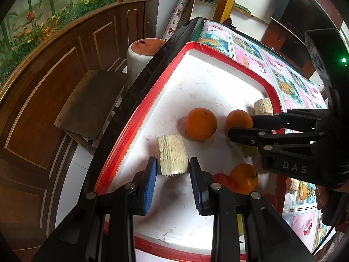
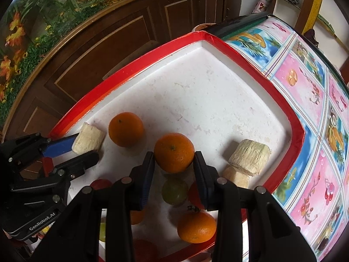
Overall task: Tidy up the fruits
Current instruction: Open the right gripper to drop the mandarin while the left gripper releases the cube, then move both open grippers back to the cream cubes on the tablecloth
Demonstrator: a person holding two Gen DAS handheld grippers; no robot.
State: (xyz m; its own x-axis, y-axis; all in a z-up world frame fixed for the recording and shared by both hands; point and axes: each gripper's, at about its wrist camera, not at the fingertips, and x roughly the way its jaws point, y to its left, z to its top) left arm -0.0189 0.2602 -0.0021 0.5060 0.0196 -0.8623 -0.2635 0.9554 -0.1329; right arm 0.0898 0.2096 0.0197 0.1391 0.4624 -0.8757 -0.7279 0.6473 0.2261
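A white tray with a red rim holds the fruit. A pale fibrous chunk rests on the tray floor between the tips of my left gripper. The blue pads stand a hair off its sides, so the gripper is open. My right gripper is shut on a small orange, pads pressing both flanks. A loose orange sits between the two grippers. Another orange lies under my right gripper.
A second fibrous chunk and a smaller piece lie by the tray's right wall. A green fruit and red fruits lie near the front. A patterned tablecloth runs right; a dark stool stands left, off the table.
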